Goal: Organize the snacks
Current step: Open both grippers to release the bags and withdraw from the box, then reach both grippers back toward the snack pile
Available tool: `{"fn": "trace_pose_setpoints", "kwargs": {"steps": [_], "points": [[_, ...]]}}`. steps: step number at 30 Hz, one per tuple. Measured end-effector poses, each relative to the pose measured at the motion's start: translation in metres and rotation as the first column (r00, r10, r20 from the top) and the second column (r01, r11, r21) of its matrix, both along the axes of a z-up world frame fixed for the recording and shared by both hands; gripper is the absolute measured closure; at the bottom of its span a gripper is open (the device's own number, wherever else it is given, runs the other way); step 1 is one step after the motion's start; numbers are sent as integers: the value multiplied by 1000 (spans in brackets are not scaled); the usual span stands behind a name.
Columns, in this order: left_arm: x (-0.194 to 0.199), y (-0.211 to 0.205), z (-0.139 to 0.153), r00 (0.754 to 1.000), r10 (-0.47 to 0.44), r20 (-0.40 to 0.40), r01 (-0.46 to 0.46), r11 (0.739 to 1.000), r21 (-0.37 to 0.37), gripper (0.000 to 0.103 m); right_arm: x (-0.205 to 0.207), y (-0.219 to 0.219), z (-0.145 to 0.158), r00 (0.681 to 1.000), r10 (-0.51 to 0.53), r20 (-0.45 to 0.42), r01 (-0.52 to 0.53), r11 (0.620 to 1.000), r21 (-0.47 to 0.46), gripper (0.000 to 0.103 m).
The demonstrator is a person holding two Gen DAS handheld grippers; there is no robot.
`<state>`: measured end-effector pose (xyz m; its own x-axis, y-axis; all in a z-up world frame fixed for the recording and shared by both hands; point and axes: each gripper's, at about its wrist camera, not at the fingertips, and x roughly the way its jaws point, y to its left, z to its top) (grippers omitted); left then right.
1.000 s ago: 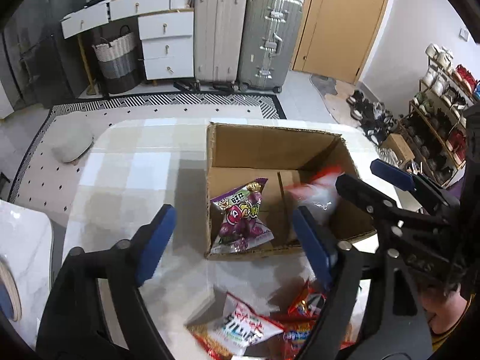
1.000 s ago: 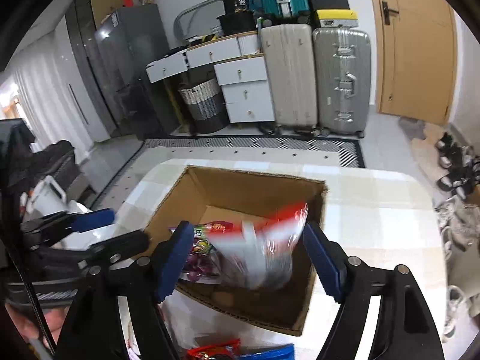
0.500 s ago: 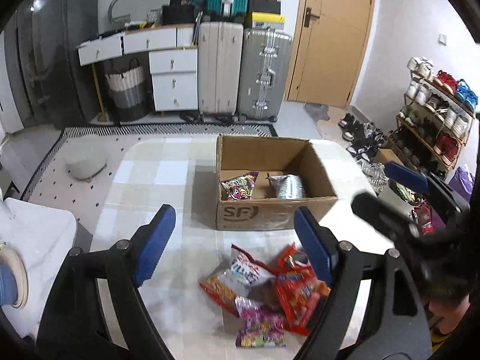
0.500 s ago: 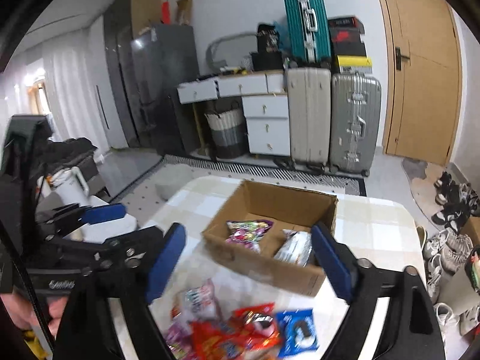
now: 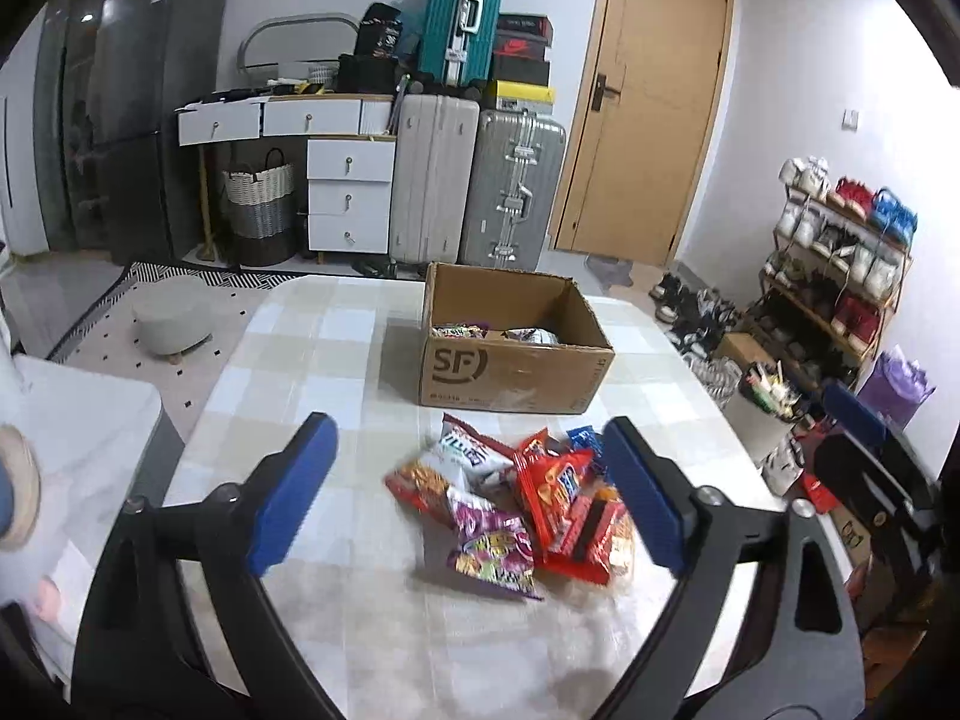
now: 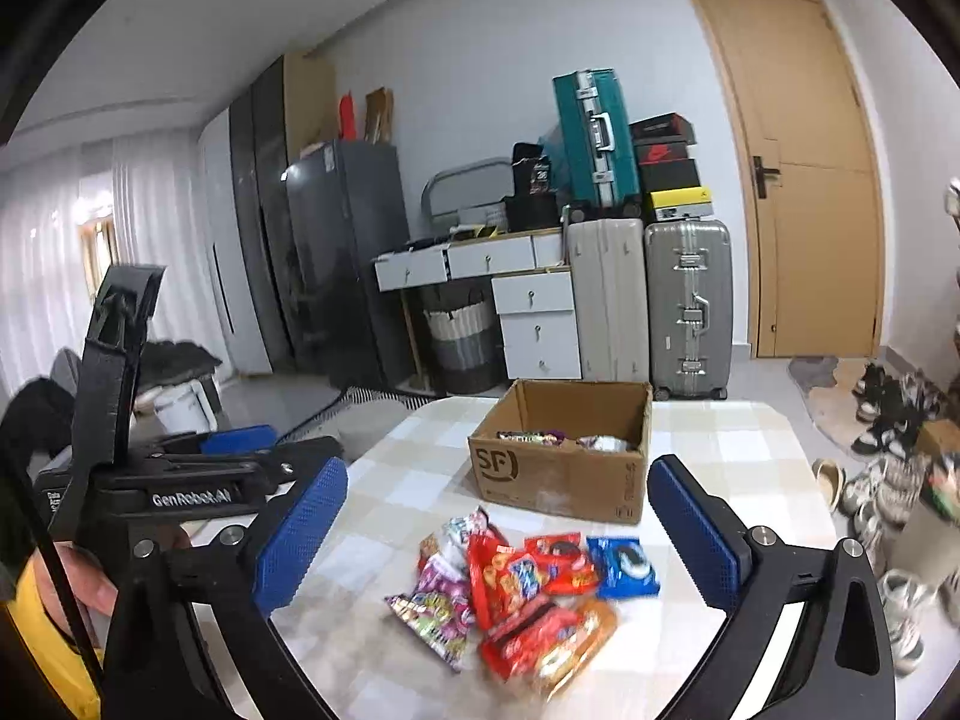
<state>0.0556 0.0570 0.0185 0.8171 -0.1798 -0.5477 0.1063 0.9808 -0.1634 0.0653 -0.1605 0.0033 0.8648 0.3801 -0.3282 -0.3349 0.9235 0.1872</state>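
1. Writing: the side of the left gripper's black body, seen at the left of the right wrist view, reads "GenRobot.AI". The near face of the cardboard box [image 5: 516, 369] carries a dark "SF" logo, which shows in both views. The print on the snack packets is too blurred to read.
2. The snack pile [image 5: 516, 507] lies on the checked surface [image 5: 288, 372] just in front of the box, not touching it. From left to right in the right wrist view it holds a purple packet [image 6: 435, 606], several red packets [image 6: 516, 582] overlapping one another, and a blue packet [image 6: 624, 564] at the right edge of the heap.
3. Inside the box, which stands open at the top, two packets show above the near wall: a purple one at the left and a silvery one to its right.
4. The left gripper [image 5: 468, 504] hangs above the surface, tilted down at the pile; its blue fingers [image 5: 294, 492] are opening, nothing between them.
5. The right gripper [image 6: 498, 540] points more nearly level toward the box; its fingers [image 6: 696, 528] are also opening, wide apart and empty.
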Motion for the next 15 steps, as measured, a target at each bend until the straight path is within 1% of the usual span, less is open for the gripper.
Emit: {"fn": "trace_pose_setpoints", "kwargs": {"steps": [1,2,4,7,11,15], "points": [[-10,4,-4,1000,2,9,-2,1000,-13,1,-4,-7,-3,1000,-7,-2,7,1000,16,1],[-21,7,-8,1000,10,26,-9,1000,-26,1,-8,-12,-7,1000,-14,-7,14,1000,28,1],[-32,10,-18,999,12,34,-12,1000,-26,1,-17,-20,-15,999,-39,-18,40,998,39,1],[-42,10,-35,1000,26,9,-26,1000,-3,1,-20,-28,-29,998,-54,-44,56,998,36,1],[-39,7,-63,999,28,-34,-27,999,16,1,-26,-30,-51,995,-45,-90,49,997,51,1],[-27,0,-91,996,15,-90,-13,999,33,1,-23,-29,-71,992,-25,-127,35,996,79,1]]}}
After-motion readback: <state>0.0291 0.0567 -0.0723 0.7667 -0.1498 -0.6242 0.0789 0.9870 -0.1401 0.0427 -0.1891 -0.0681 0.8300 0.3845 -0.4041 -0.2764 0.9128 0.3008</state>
